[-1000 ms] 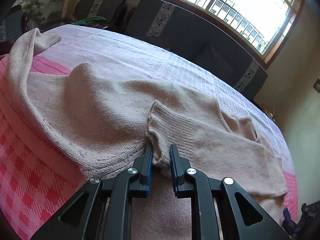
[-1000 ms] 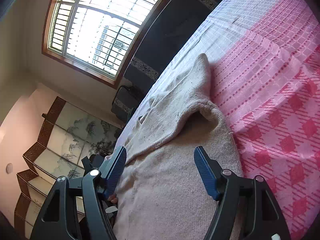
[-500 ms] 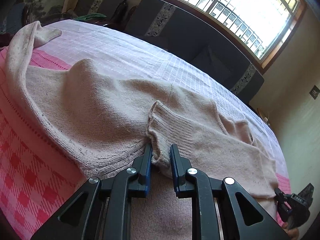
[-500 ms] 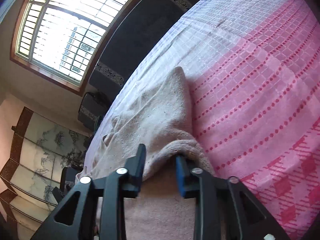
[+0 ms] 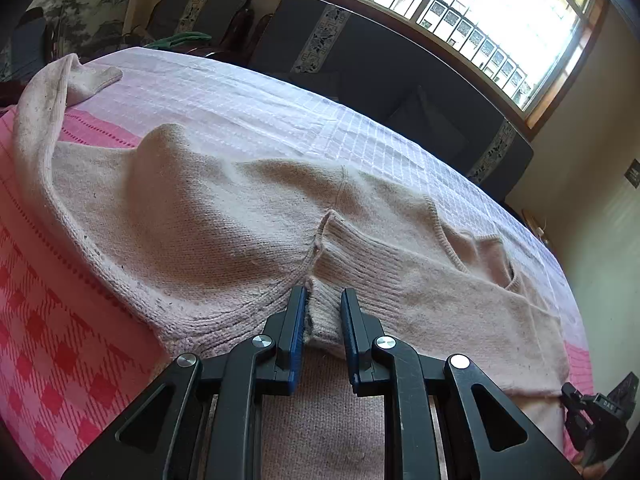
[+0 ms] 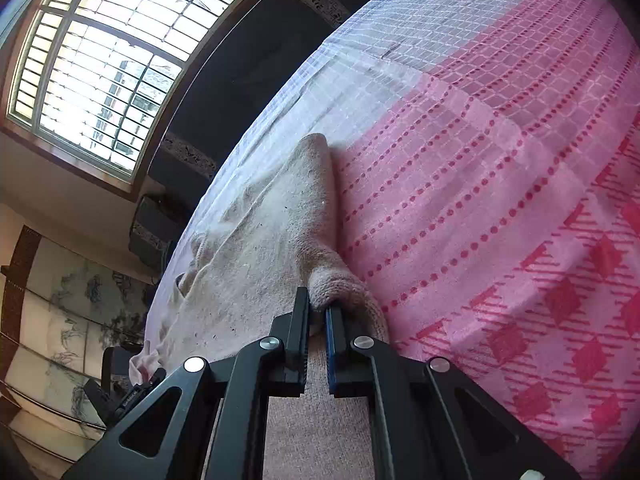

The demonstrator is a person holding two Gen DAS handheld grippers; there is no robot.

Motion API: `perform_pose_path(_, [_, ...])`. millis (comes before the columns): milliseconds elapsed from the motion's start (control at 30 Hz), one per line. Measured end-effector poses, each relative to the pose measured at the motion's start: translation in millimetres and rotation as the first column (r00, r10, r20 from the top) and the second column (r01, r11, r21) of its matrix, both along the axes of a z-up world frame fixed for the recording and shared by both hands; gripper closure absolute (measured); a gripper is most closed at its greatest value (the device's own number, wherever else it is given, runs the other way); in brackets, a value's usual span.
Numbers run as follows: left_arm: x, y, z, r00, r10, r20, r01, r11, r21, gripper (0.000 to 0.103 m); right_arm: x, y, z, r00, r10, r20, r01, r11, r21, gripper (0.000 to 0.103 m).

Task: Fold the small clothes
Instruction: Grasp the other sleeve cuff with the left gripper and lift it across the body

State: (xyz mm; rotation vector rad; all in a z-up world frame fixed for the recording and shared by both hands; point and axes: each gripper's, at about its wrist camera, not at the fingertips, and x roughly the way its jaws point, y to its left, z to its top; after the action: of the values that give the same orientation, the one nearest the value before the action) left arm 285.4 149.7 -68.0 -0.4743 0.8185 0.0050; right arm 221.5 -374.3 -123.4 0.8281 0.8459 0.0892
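Both grippers are clamped on the same pale knit sweater (image 5: 224, 232), which lies spread across the pink checked bedspread (image 6: 500, 200) ahead of them. The left gripper (image 5: 323, 312) has its jaws pinched on a bunch of ribbed hem right at the fingertips, with the sweater body ballooning up ahead and to its left and a ribbed cuff (image 5: 340, 236) of a folded-in sleeve lying just beyond its tips; the neckline sits farther ahead to its right. The right gripper (image 6: 318, 312) has its jaws nearly together on a rolled edge of the knit, the garment running away ahead and to its left, bare bedspread to its right. Judging by the two matching grips on the lower edge, the step in hand looks like carrying the hem up over the body to make a crosswise fold. To do that well, both grippers should rise together and travel at the same pace, so the hem stays straight and taut between them without stretching the loose knit. The folded-in sleeve should stay flat underneath, so lift only high enough to clear it and lay the hem down toward the neckline rather than dragging it. The fabric bulging ahead of the left gripper may trap a crease; a slight outward pull before lowering would probably smooth it
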Motion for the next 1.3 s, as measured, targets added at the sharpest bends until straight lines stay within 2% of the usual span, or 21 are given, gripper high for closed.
perform_pose_path(100, [0,0,0,1.0,0.0,0.0,0.0,1.0,0.002,0.084,-13,25,15,0.998,0.053,0.02,-0.049,0.985,-0.164,0.088])
perform_pose_path(200, [-4,0,4,1.0,0.002,0.01,-0.002,1.0,0.01,0.08,-12,53,24,0.991,0.13,0.019,-0.117,0.942,-0.315,0.087])
perform_pose_path(300, [-18,9,19,1.0,-0.003,0.013,0.003,1.0,0.024,0.08,-16,73,28,0.982,0.185,0.029,-0.156,0.895,-0.417,0.084])
perform_pose_path(367, [-24,33,36,1.0,0.02,0.022,-0.02,1.0,0.018,0.077,-19,79,31,0.976,0.21,0.048,-0.168,0.88,-0.444,0.076])
perform_pose_path(400, [-23,50,47,0.999,0.04,0.025,-0.041,0.998,0.037,0.07,-20,80,32,0.974,0.221,0.059,-0.172,0.879,-0.445,0.068])
perform_pose_path(433, [-19,69,59,0.997,0.07,0.027,-0.072,0.995,0.068,0.057,-21,80,33,0.972,0.225,0.066,-0.174,0.88,-0.442,0.067])
perform_pose_path(500, [-4,115,84,0.987,0.162,0.015,-0.162,0.975,0.154,0.041,-21,78,33,0.972,0.224,0.076,-0.173,0.892,-0.417,0.062])
perform_pose_path(567, [21,165,103,0.975,0.219,-0.023,-0.21,0.957,0.201,0.039,-23,73,33,0.97,0.223,0.095,-0.172,0.908,-0.381,0.051])
perform_pose_path(600, [39,190,108,0.97,0.231,-0.072,-0.21,0.952,0.223,0.037,-24,72,34,0.97,0.218,0.105,-0.166,0.915,-0.369,0.046])
perform_pose_path(667, [74,236,105,0.947,0.247,-0.204,-0.192,0.948,0.253,0.035,-25,70,35,0.971,0.209,0.12,-0.154,0.921,-0.358,0.045])
perform_pose_path(700, [89,255,98,0.93,0.234,-0.282,-0.17,0.957,0.234,0.035,-25,70,36,0.969,0.211,0.125,-0.155,0.922,-0.355,0.045])
perform_pose_path(767, [109,290,79,0.877,0.251,-0.409,-0.181,0.962,0.203,0.035,-24,71,36,0.968,0.217,0.127,-0.16,0.921,-0.355,0.045])
perform_pose_path(833, [122,306,67,0.843,0.296,-0.449,-0.211,0.95,0.23,0.035,-23,72,36,0.968,0.221,0.121,-0.165,0.919,-0.358,0.044])
perform_pose_path(933, [137,314,42,0.811,0.299,-0.503,-0.192,0.948,0.254,0.035,-22,76,35,0.967,0.23,0.11,-0.177,0.915,-0.363,0.044])
perform_pose_path(967, [143,312,36,0.808,0.285,-0.516,-0.174,0.952,0.254,0.035,-21,76,34,0.967,0.233,0.105,-0.18,0.913,-0.365,0.043])
perform_pose_path(1100, [159,297,17,0.817,0.23,-0.528,-0.106,0.961,0.255,0.036,-17,81,32,0.965,0.251,0.081,-0.204,0.903,-0.377,0.041])
perform_pose_path(1133, [159,295,14,0.83,0.215,-0.514,-0.103,0.966,0.238,0.043,-16,82,31,0.964,0.255,0.075,-0.209,0.901,-0.381,0.041])
perform_pose_path(1167, [156,292,14,0.845,0.219,-0.489,-0.113,0.965,0.237,0.056,-15,83,30,0.964,0.257,0.07,-0.211,0.898,-0.385,0.041])
perform_pose_path(1200, [154,291,15,0.848,0.238,-0.474,-0.126,0.958,0.256,0.092,-15,84,30,0.964,0.257,0.068,-0.211,0.897,-0.387,0.041])
perform_pose_path(1233, [150,289,23,0.86,0.255,-0.441,-0.146,0.953,0.266,0.091,-15,84,30,0.964,0.256,0.069,-0.211,0.898,-0.387,0.041])
perform_pose_path(1300, [137,276,56,0.918,0.279,-0.283,-0.19,0.933,0.305,0.091,-16,83,30,0.964,0.255,0.071,-0.211,0.901,-0.38,0.041])
